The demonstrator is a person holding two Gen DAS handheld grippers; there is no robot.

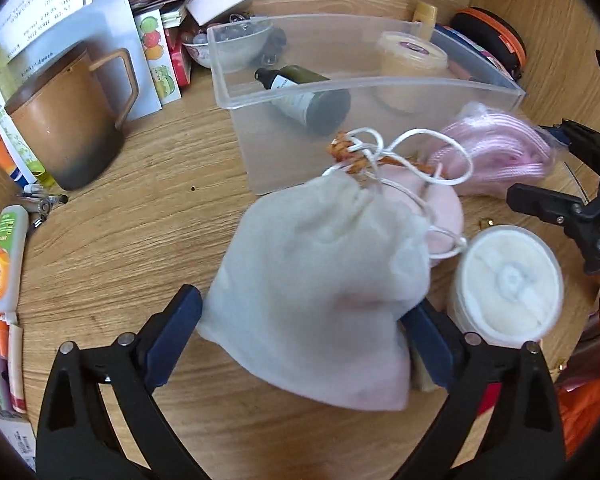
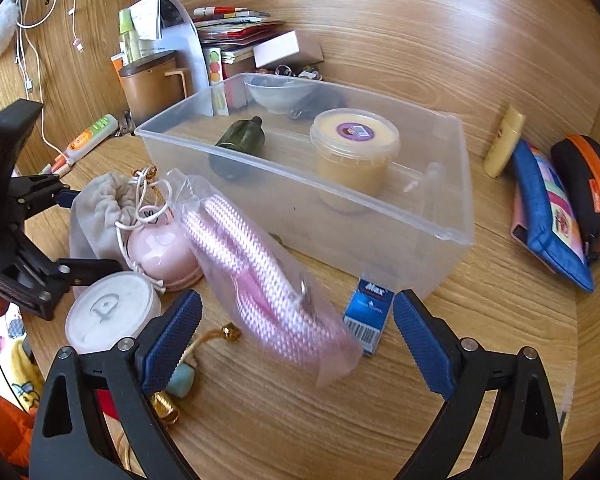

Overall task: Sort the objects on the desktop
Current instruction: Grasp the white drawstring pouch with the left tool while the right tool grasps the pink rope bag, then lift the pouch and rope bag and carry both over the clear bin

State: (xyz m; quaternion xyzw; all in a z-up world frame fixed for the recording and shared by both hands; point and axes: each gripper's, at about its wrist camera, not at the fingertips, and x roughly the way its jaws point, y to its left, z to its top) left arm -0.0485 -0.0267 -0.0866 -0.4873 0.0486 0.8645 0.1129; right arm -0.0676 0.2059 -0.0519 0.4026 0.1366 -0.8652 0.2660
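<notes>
A clear plastic bin (image 1: pixel 440 90) (image 2: pixel 452 236) stands on the wooden desk and holds a dark green bottle (image 1: pixel 304 94) (image 2: pixel 240 140) and a yellow-lidded tub (image 1: pixel 412 60) (image 2: pixel 354 136). My left gripper (image 1: pixel 304 344) is open around a white drawstring pouch (image 1: pixel 320 280) (image 2: pixel 96 204) on the desk. My right gripper (image 2: pixel 296 340) is open, with a bagged pink rope (image 2: pixel 260 264) (image 1: pixel 496 152) lying between and ahead of its fingers. A pink round object (image 2: pixel 160 252) sits beside the pouch.
A white round tub (image 1: pixel 508 280) (image 2: pixel 112 312), a blue matchbox-like box (image 2: pixel 370 312), a brown mug (image 1: pixel 60 120) (image 2: pixel 148 84), tubes, papers, a white bowl (image 2: pixel 280 92), a blue pouch (image 2: pixel 548 216) and an orange-trimmed case (image 2: pixel 592 192) crowd the desk.
</notes>
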